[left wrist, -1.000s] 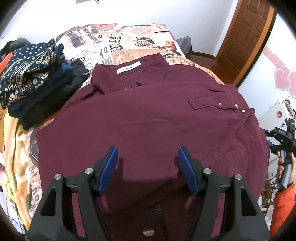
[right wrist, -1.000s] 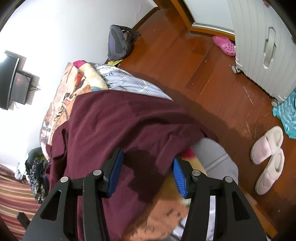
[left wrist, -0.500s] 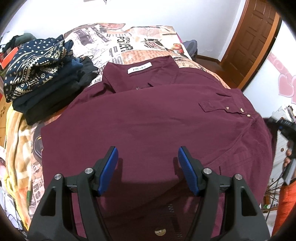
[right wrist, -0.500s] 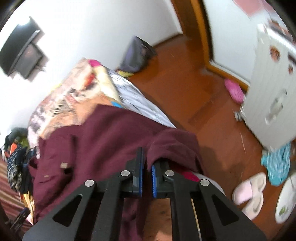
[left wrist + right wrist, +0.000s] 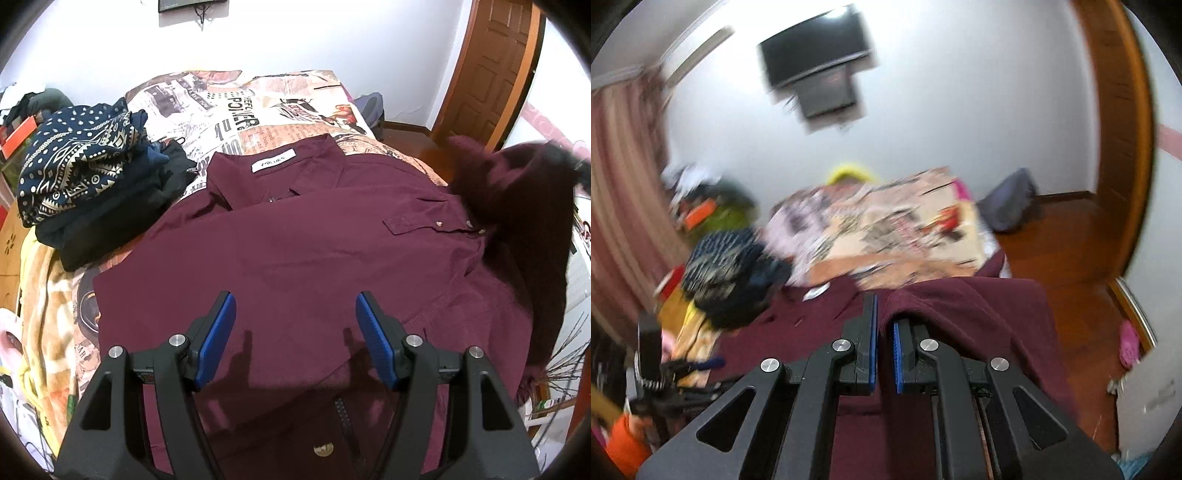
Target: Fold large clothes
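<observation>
Right wrist: shirt [image 5: 979,306] pinched in right claw [image 5: 884,332] — draping.

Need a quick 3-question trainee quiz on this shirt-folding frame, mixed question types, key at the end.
1. True or false: the left gripper is shut on the maroon shirt.
2. Which does the right gripper hold? A) a fold of the maroon shirt B) the navy patterned garment C) nothing
3. Fill in: the white label sits inside the shirt's ____.

Key:
1. False: its jaws stand open above the shirt.
2. A: the jaws are shut on a raised fold of shirt fabric.
3. collar
</observation>
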`<state>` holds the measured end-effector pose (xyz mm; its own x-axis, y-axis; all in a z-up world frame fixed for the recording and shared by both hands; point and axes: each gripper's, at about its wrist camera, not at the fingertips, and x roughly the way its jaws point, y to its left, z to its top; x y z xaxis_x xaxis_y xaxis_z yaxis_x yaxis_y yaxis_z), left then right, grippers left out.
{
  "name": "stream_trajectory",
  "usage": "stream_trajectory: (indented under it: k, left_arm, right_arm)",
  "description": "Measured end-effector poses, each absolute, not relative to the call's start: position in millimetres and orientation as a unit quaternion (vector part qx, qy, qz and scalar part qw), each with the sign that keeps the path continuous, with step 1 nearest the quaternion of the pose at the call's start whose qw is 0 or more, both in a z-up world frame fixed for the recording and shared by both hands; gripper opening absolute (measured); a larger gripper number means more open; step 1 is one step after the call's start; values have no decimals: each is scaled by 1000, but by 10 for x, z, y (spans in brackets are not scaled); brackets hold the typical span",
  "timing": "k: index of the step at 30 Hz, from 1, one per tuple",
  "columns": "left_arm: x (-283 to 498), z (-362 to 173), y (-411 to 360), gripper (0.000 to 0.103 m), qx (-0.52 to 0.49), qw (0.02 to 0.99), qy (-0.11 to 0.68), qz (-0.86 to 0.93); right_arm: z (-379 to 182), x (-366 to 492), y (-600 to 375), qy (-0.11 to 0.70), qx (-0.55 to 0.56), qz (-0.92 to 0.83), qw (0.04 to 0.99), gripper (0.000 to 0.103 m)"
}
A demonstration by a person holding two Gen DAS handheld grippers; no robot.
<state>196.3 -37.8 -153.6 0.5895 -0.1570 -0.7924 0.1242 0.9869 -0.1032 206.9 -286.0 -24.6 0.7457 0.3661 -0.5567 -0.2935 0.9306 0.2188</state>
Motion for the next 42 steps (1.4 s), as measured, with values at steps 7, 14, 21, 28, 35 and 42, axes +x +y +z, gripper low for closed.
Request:
stream_trajectory:
  k: [7, 14, 21, 28, 35, 42]
  left_arm:
    - [1873, -1521, -310, 66, -15, 892, 444, -79]
    - [1821, -1483, -273, 66, -20, 896, 437, -76]
    - [1776, -1371, -338, 66, -12, 904, 420, -83]
    - [1785, -1279, -459, 67, 4, 910, 406, -87]
    - [1835, -1249, -581, 70, 12, 910, 404, -97]
    - [1982, -1342, -642, 71, 3, 903, 420, -93]
  right_arm:
    - [-1134, 2291, -2350, 458, 43, 231, 858, 7]
    - [-1247, 2160, -2241, 489, -18, 198, 849, 17]
    - [-1028, 1981, -2290, 491, -16, 209, 846, 37]
    - [-785, 1904, -2669, 453, 30, 156, 877, 37]
    - [-736, 1959, -3140, 423, 100, 78, 897, 51]
    - [-1043, 2056, -3590, 437, 211, 9, 874, 51]
